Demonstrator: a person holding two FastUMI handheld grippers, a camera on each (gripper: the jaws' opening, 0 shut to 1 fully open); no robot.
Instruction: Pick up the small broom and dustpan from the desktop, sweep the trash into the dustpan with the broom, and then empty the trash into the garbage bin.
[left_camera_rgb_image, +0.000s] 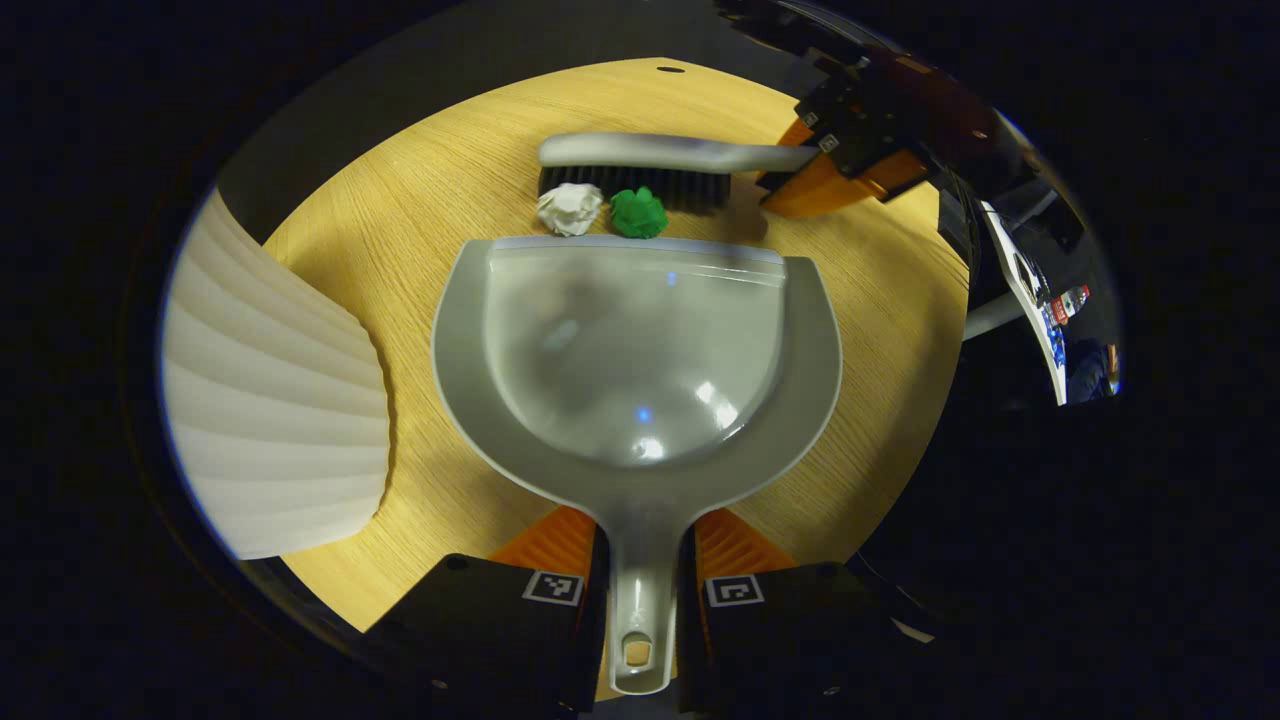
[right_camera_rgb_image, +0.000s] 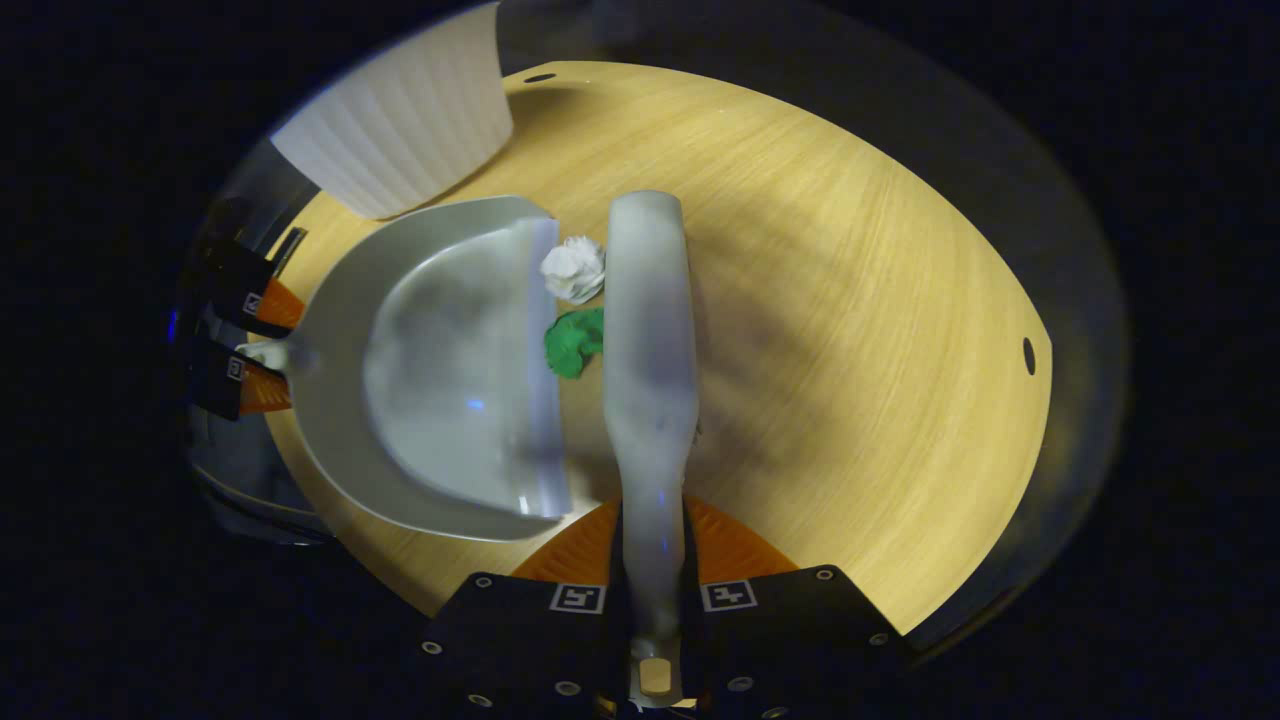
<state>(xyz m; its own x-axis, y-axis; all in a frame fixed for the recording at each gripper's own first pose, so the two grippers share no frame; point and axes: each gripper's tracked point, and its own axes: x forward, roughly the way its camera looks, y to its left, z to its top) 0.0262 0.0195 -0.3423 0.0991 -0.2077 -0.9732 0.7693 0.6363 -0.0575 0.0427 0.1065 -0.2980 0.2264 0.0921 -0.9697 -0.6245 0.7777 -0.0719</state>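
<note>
Dustpan (left_camera_rgb_image: 640, 370) handle is pinched by the left gripper (left_camera_rgb_image: 640, 600); pan rests flat on the wooden desktop (left_camera_rgb_image: 400, 230). Broom (right_camera_rgb_image: 648, 330) handle is clamped by the right gripper (right_camera_rgb_image: 652, 600). White wad (left_camera_rgb_image: 570, 208) and green wad (left_camera_rgb_image: 638, 213) are held between bristles and pan lip. White ribbed bin (left_camera_rgb_image: 270, 400) stands beside the pan.

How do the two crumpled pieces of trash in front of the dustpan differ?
Colour: the white wad is pale, the green wad bright green. Position: in the left gripper view the white wad lies left of the green wad. In the right gripper view the broom partly covers the green wad, while the white wad shows almost whole. Both look crumpled, similar in size, and lie on the desktop between broom bristles and dustpan lip.
</note>
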